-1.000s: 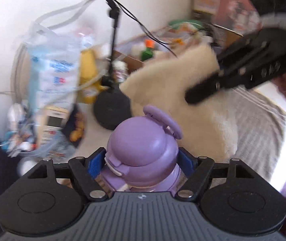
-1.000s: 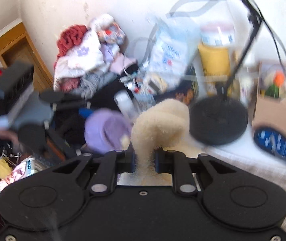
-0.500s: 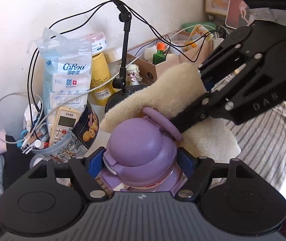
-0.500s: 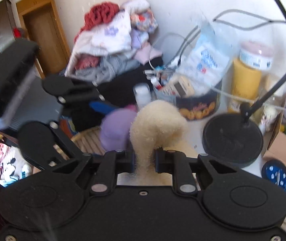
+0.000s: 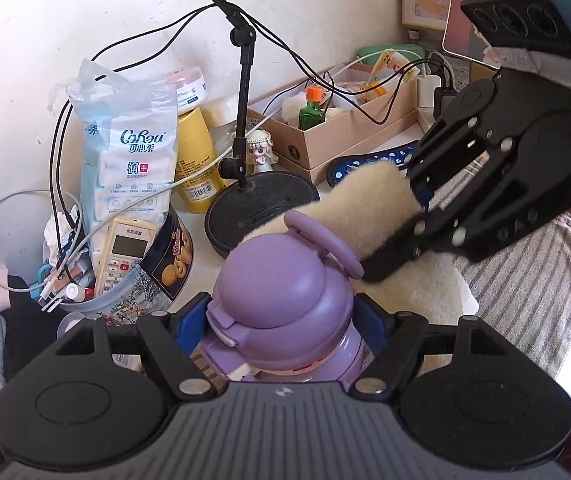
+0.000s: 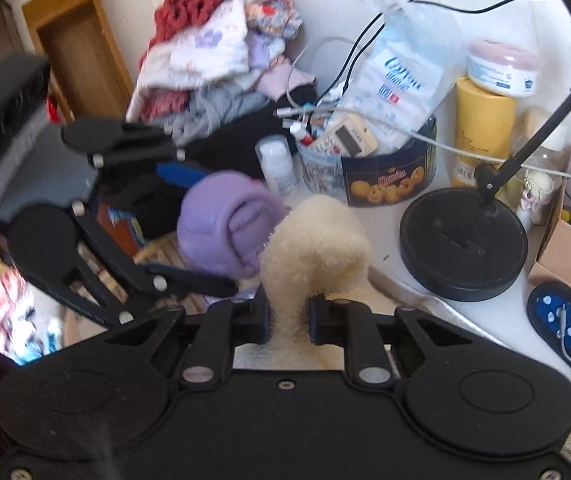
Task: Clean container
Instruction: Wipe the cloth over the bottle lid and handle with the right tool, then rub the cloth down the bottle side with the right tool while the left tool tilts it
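At the desk's near edge, your left gripper (image 5: 281, 320) grasps the purple bottle (image 5: 285, 300) while your right gripper (image 6: 288, 316) pinches the cream cloth (image 6: 317, 248).

The bottle sits clenched between the blue pads (image 5: 189, 326), lid toward the lamp base (image 5: 261, 208) — upright or tilted, you cannot tell. The cloth's folded end touches the bottle's lid handle (image 5: 325, 244) on its far side; the rest of the cloth lies on the striped cover (image 5: 533, 292). The biscuit tin (image 5: 165, 260) stands just beside the bottle, toward the desk's left edge.
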Demonstrator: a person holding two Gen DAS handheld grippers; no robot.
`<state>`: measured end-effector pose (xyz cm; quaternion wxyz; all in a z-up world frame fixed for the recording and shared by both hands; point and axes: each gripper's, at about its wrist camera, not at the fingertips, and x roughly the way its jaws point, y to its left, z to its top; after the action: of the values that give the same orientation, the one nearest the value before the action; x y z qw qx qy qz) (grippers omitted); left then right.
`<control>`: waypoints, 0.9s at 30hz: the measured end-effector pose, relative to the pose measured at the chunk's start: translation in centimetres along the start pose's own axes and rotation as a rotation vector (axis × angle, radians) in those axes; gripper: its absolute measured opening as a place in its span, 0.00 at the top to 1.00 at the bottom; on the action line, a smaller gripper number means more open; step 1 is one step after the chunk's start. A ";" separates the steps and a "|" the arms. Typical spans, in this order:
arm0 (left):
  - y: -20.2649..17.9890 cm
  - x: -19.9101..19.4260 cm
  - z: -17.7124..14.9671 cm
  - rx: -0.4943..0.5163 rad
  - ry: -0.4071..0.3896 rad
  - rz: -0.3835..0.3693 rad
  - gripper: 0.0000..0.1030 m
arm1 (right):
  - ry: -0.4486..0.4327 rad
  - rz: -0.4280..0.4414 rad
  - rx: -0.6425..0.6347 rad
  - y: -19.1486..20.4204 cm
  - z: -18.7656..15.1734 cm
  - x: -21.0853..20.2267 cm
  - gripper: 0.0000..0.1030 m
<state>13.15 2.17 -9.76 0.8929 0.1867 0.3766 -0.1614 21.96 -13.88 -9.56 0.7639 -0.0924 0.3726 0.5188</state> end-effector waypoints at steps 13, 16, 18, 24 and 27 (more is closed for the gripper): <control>-0.1 0.0 0.0 -0.002 0.004 0.007 0.27 | 0.103 -0.047 -0.065 0.5 0.3 2.2 0.84; -0.2 0.1 0.1 0.001 0.006 0.011 0.27 | 0.111 -0.045 -0.060 0.3 0.2 2.4 0.84; 0.0 0.1 -0.1 0.005 0.004 0.005 0.27 | 0.134 -0.059 -0.069 0.2 0.1 2.7 0.84; 0.0 0.1 -0.1 0.004 0.006 0.005 0.27 | 0.182 -0.062 -0.092 0.5 -0.6 3.7 0.84; 0.0 0.1 0.0 0.005 0.007 0.006 0.27 | 0.185 -0.059 -0.087 0.5 -0.7 4.0 0.84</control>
<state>13.16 2.18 -9.84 0.8916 0.1908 0.3786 -0.1589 21.96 -11.14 -12.58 0.7364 -0.1840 0.4157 0.5010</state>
